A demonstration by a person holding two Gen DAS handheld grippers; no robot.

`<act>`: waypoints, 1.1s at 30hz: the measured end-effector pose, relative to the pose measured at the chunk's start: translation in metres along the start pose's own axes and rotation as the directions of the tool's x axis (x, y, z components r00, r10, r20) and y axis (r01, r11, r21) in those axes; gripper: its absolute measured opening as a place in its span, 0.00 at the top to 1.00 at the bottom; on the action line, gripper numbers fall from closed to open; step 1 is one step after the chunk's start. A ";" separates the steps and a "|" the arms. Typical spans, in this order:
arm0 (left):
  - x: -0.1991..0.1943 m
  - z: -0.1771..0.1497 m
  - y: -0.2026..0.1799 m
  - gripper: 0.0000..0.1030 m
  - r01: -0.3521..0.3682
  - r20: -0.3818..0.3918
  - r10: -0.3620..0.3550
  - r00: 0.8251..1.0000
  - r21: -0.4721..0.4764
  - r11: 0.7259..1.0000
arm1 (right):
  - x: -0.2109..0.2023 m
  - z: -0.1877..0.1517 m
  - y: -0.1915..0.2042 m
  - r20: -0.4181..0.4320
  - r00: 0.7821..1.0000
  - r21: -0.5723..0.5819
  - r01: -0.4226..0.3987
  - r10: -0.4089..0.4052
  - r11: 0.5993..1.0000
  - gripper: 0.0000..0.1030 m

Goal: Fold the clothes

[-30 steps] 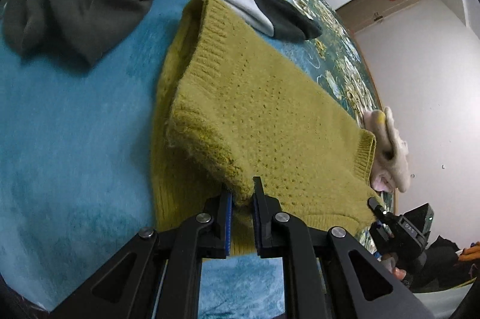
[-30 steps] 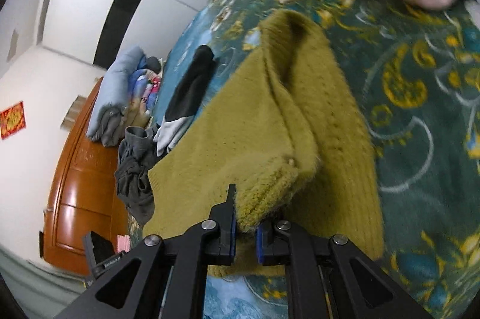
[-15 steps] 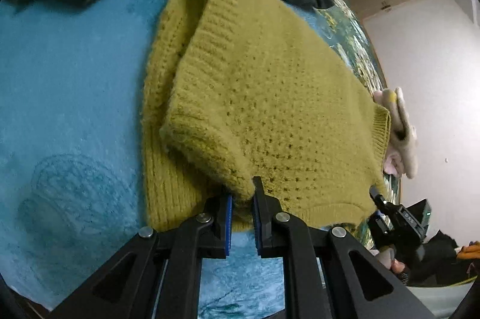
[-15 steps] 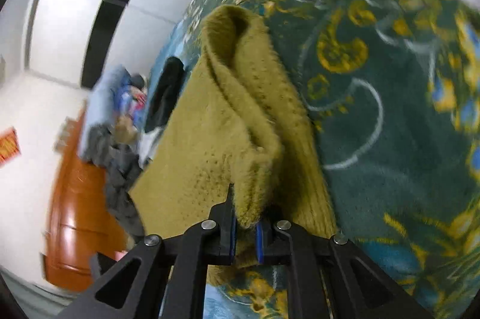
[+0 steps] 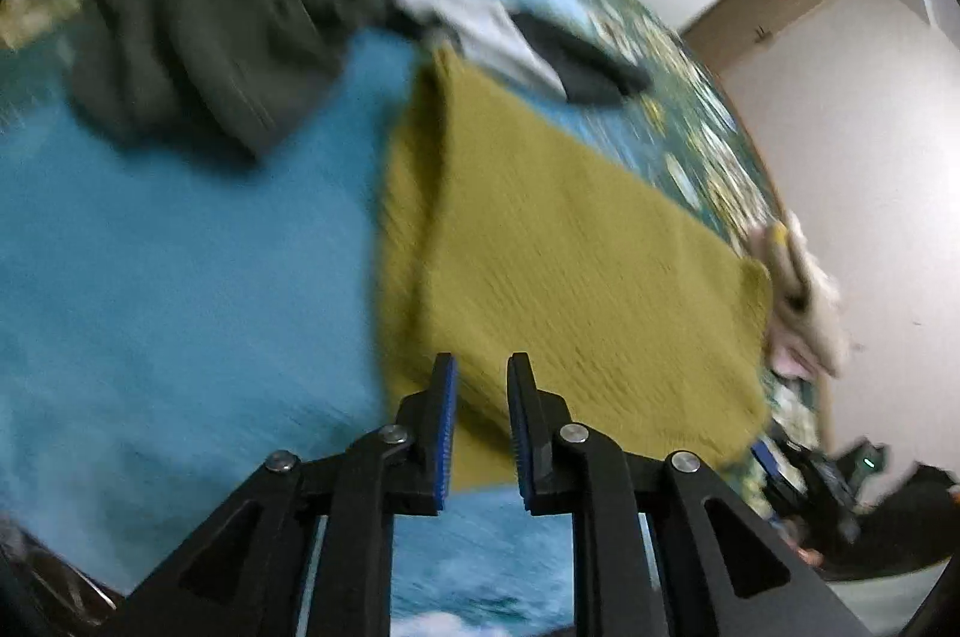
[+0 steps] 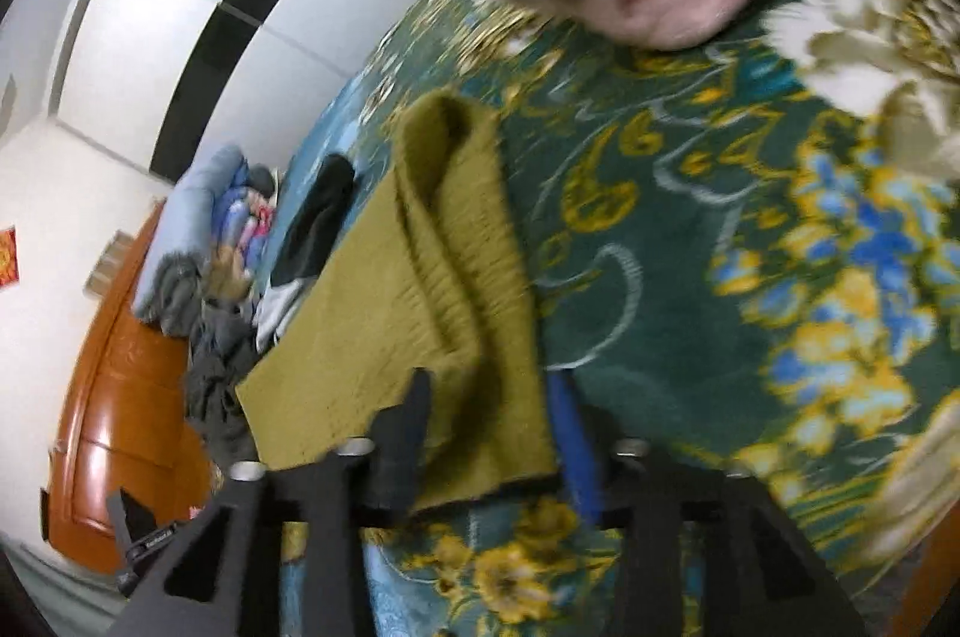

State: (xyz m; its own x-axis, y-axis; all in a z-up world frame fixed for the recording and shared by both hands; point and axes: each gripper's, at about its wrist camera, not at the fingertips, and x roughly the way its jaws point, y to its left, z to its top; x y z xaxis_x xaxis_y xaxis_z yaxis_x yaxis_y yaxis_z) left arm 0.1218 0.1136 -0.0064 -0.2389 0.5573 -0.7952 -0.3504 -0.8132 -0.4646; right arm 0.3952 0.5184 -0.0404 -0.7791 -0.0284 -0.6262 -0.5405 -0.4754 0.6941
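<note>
Left claw (image 5: 480,424) narrowly parted, nothing pinched, just over the sweater (image 5: 576,277) edge. Right claw (image 6: 489,433) gapes wide, straddling the folded sweater (image 6: 444,289) flat on the blanket (image 6: 690,337). Beyond: grey garment (image 5: 222,31).

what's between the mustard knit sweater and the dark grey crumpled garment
Only bare blue blanket separates the mustard knit sweater from the dark grey crumpled garment, in the left wrist view.

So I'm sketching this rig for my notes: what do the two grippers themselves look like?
Both match. The left gripper has two matte black fingers with triangular cut-outs, silver round screw heads at the joints, and ribbed blue pads on the inner faces. The right gripper shows the same black frame, silver screws and blue pad, though blurred. No cables or sleeves are visible.
</note>
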 end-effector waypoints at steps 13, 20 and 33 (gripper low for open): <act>0.088 -0.021 -0.147 0.83 0.072 -0.160 -0.017 0.987 0.348 0.935 | 0.049 0.010 0.005 -0.096 0.992 0.007 -0.087 0.087 0.996 0.36; 0.136 -0.041 -0.162 0.83 0.035 -0.250 0.066 0.966 0.379 0.925 | 0.035 0.056 0.027 0.027 0.999 -0.104 -0.041 0.044 0.994 0.35; 0.138 -0.042 -0.166 0.82 0.037 -0.246 0.079 0.966 0.436 0.899 | 0.130 0.157 0.078 -0.050 0.995 -0.153 0.081 -0.090 0.985 0.81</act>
State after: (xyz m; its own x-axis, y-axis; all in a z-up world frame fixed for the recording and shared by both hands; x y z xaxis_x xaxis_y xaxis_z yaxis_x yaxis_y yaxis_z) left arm 0.1847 0.3186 -0.0550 -0.0361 0.4327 -0.9008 -0.7187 -0.6376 -0.2774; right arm 0.2022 0.6158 -0.0123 -0.7106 -0.0295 -0.7029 -0.5471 -0.6051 0.5785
